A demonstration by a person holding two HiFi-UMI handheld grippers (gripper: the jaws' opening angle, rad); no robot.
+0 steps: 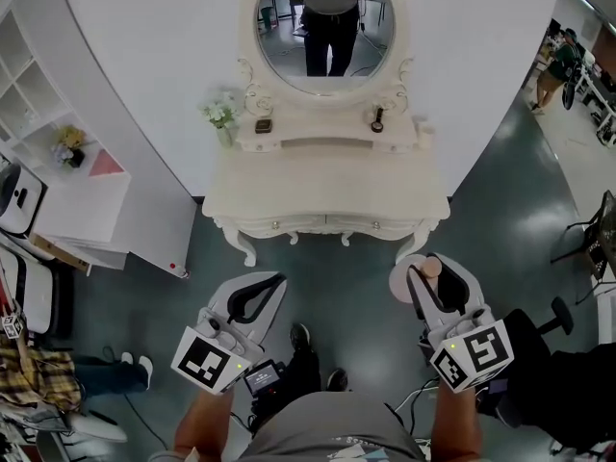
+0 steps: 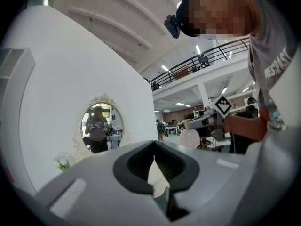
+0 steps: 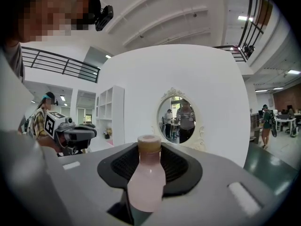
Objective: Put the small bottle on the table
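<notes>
Transport step in hand: the right gripper (image 1: 421,282) is clamped on the small pink bottle (image 3: 146,180), held upright short of the white dressing table (image 1: 327,195). The left gripper (image 1: 270,284) appears closed and empty. Next move, as judged: advance and set the bottle down on bare tabletop.

Ahead of you an oval mirror (image 1: 325,27) stands against the white wall (image 1: 144,46), a vase of flowers (image 1: 220,115) just left of it, white shelves (image 1: 34,133) farther left.

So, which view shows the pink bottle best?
The right gripper view: the small pink tan-capped bottle stands large and central between the right tongs. The head view shows it small, from above; the left gripper view, only a distant blur.
</notes>
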